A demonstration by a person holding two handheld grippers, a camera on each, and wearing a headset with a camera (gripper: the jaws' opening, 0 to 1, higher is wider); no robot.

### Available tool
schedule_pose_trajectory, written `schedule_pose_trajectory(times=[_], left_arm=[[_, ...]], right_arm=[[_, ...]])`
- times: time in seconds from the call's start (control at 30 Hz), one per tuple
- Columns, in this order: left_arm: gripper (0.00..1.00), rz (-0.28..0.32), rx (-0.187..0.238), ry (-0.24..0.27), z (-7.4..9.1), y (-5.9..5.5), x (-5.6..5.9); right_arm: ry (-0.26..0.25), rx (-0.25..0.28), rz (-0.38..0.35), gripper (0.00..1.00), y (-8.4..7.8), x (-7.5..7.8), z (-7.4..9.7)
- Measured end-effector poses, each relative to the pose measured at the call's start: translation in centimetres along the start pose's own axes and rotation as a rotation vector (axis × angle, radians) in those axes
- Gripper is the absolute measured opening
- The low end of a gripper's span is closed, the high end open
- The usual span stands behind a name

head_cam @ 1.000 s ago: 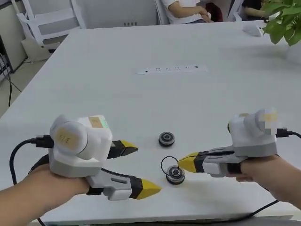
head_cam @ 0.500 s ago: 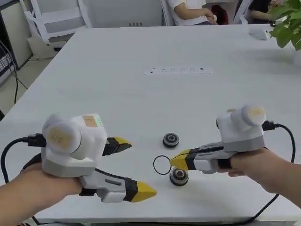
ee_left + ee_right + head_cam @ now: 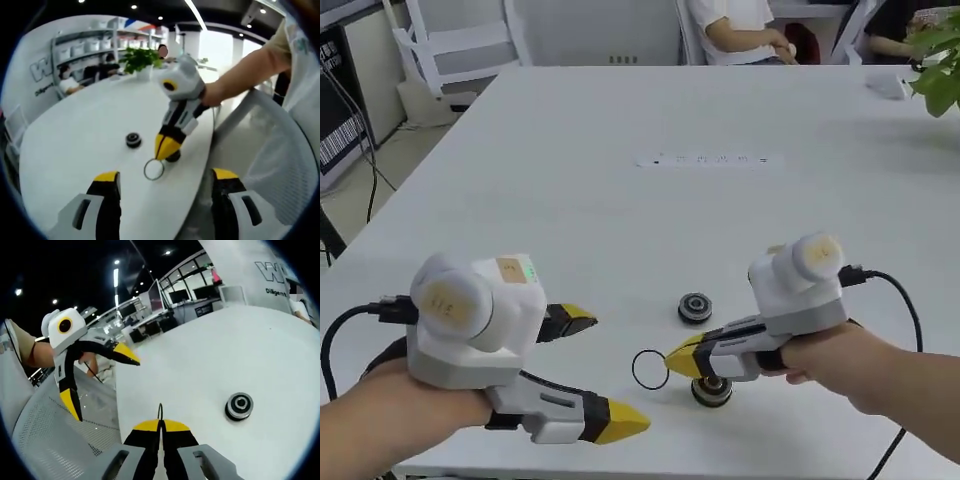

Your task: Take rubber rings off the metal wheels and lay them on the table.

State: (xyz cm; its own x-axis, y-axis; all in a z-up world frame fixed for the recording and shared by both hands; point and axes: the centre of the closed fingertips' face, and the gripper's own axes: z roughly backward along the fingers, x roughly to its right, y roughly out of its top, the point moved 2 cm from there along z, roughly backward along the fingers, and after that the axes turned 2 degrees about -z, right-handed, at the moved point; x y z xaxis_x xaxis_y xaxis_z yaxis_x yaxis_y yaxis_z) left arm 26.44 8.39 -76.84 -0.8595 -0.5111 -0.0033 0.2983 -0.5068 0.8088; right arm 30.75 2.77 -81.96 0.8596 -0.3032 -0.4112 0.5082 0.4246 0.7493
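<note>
My right gripper [image 3: 678, 358] is shut on a thin black rubber ring [image 3: 650, 368], which sticks out to the left of its yellow tips, close over the white table [image 3: 620, 220]. In the right gripper view the ring [image 3: 160, 412] is a thin edge-on line between the shut jaws. One metal wheel [image 3: 712, 390] sits just under that gripper. A second wheel [image 3: 695, 307], with a dark ring around it, lies a little farther back. My left gripper [image 3: 598, 370] stands open at the near left, with nothing between its jaws. The left gripper view looks at the ring [image 3: 154, 170] and the far wheel [image 3: 133, 140].
A white power strip [image 3: 710, 160] lies mid-table. A plant [image 3: 940, 85] stands at the far right, and a person [image 3: 740, 25] sits at the far end. White chairs [image 3: 450, 50] stand back left. The table's near edge runs just below both grippers.
My right gripper has carried the ring to the left, from over the near wheel to beside it. The left gripper stays open and has hardly moved. The head camera has shifted.
</note>
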Motion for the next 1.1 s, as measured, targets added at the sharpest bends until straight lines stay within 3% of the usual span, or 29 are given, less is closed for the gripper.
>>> schedule_pose_trajectory(times=[0.57, 0.9, 1.1], left_arm=[[0.74, 0.013, -0.007, 0.009, 0.12, -0.27, -0.29], [0.74, 0.001, -0.019, 0.007, 0.03, -0.34, -0.29], [0.73, -0.004, -0.017, 0.006, -0.07, 0.01, -0.32]], right_arm=[[-0.046, -0.047, 0.074, 0.00, -0.66, 0.56, -0.84], [-0.054, -0.051, 0.101, 0.14, -0.70, 0.74, -0.80], [-0.058, -0.026, 0.104, 0.20, -0.14, 0.74, -0.23]])
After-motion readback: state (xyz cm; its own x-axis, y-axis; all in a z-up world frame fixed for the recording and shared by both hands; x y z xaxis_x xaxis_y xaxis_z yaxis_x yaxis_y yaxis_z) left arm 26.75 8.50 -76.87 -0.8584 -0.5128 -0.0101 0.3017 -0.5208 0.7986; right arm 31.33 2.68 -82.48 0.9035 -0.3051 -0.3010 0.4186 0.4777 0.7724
